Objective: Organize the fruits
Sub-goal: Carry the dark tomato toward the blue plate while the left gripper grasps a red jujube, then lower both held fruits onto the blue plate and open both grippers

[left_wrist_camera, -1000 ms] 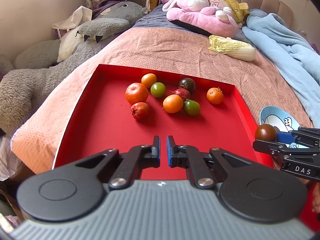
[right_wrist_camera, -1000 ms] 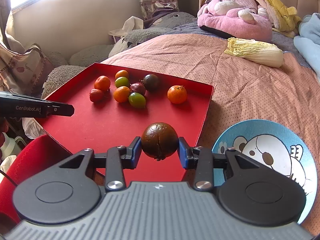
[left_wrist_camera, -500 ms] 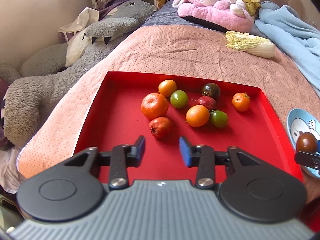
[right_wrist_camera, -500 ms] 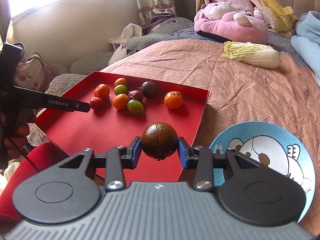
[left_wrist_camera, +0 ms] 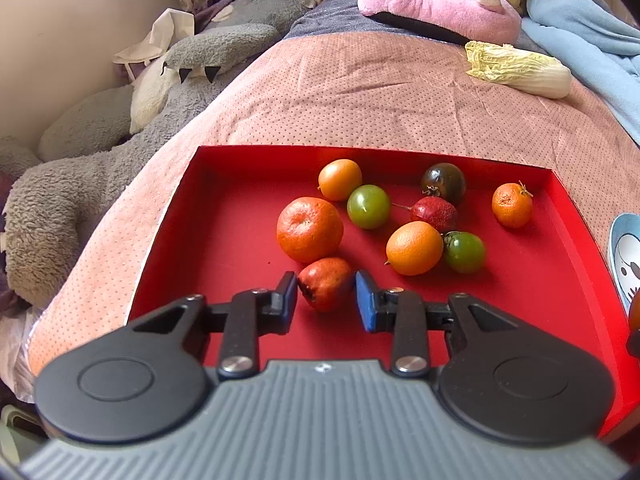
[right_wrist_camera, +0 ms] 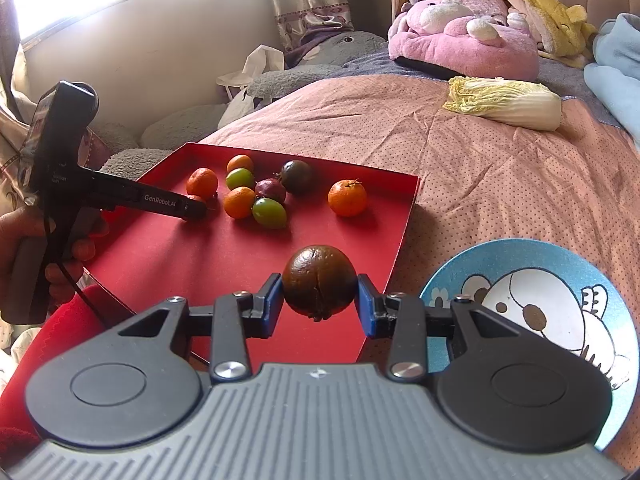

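A red tray [left_wrist_camera: 224,216] on the bed holds several fruits: oranges, green and dark ones. My left gripper [left_wrist_camera: 326,298] is open with its jaws on either side of a small red fruit [left_wrist_camera: 325,282] in the tray. It also shows in the right wrist view [right_wrist_camera: 192,212]. My right gripper [right_wrist_camera: 319,300] is shut on a dark brown fruit [right_wrist_camera: 319,280], held above the tray's near right edge [right_wrist_camera: 400,248], left of a blue cartoon plate [right_wrist_camera: 532,304].
A large orange [left_wrist_camera: 309,229] sits just behind the red fruit. A cabbage [right_wrist_camera: 504,102] lies on the pink bedspread beyond. Plush toys [left_wrist_camera: 120,152] line the bed's left side, and a blue blanket [left_wrist_camera: 592,52] lies at the right.
My left gripper has opened and moved forward over the tray until its jaws flank the small red fruit. My right gripper still holds the brown fruit and has barely moved.
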### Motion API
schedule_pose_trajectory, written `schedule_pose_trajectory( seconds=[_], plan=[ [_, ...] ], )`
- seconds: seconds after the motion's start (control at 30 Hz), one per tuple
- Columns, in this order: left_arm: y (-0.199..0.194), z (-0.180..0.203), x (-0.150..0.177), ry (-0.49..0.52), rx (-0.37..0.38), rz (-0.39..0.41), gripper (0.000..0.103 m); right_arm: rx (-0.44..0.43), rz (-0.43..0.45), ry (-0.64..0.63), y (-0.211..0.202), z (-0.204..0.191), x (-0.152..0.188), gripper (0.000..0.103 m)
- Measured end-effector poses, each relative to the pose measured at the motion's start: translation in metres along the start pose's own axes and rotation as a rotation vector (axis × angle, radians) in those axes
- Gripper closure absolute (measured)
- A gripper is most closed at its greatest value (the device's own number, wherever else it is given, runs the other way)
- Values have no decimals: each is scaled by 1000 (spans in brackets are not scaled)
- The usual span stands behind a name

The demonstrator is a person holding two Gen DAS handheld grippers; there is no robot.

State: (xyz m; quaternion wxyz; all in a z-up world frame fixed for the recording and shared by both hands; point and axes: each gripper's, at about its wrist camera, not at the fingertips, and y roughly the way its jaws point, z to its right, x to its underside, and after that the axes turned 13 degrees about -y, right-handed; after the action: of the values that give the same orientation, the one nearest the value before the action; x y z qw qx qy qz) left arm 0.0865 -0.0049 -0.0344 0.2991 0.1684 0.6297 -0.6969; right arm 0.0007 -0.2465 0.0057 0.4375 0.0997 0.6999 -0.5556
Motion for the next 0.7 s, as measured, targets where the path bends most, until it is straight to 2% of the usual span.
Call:
schedule_pose_trajectory(
  seconds=[0.27, 0.4, 0.53, 0.7],
  plan=[
    [-13, 0, 9, -29, -5, -9, 68, 9, 15, 15, -2, 7, 3, 59],
    [-23, 6, 10, -25, 14, 4, 68, 45, 28, 26, -10, 18, 7, 59],
    [-39, 26, 6, -6, 68, 28, 68, 108, 22, 56, -19, 38, 19, 59],
    [-54, 74, 7, 38, 173, 29, 68, 207, -33, 113, -25, 73, 50, 58]
  ],
)
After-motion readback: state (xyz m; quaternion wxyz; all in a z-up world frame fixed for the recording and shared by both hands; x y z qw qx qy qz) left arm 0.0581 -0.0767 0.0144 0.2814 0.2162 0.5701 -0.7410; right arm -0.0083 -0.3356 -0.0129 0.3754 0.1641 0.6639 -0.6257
